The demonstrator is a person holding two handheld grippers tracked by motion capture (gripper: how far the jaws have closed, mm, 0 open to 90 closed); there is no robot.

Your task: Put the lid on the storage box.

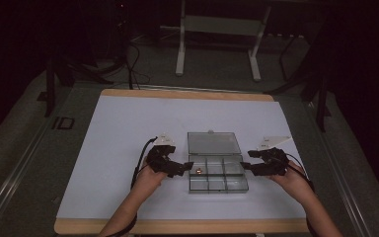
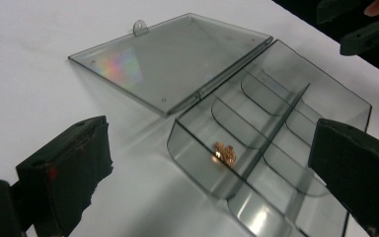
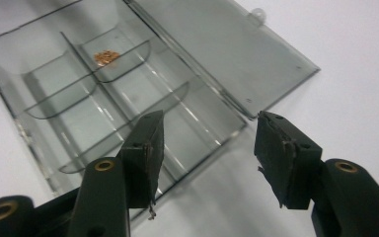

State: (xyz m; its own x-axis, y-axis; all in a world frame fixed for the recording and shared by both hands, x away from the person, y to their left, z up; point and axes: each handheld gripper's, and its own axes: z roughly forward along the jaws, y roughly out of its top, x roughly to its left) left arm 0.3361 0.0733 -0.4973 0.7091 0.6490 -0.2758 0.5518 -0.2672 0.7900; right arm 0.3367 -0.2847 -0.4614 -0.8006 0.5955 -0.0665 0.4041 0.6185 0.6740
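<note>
So the clear box (image 1: 218, 175) is sitting open mid-desk (image 1: 108, 148), lid (image 1: 213, 143) lying flat behind it, nothing else crowding it. A little coppery bit (image 1: 198, 171) is resting in the far-left compartment. Plenty of bare white desk is showing all around, with the wood edge well off. The left gripper (image 1: 186, 167) is hovering just at the box's left wall, jaws spread wide and empty. The right gripper (image 1: 245, 166) is pointing in at the right wall, also released, gripping nothing.
</note>
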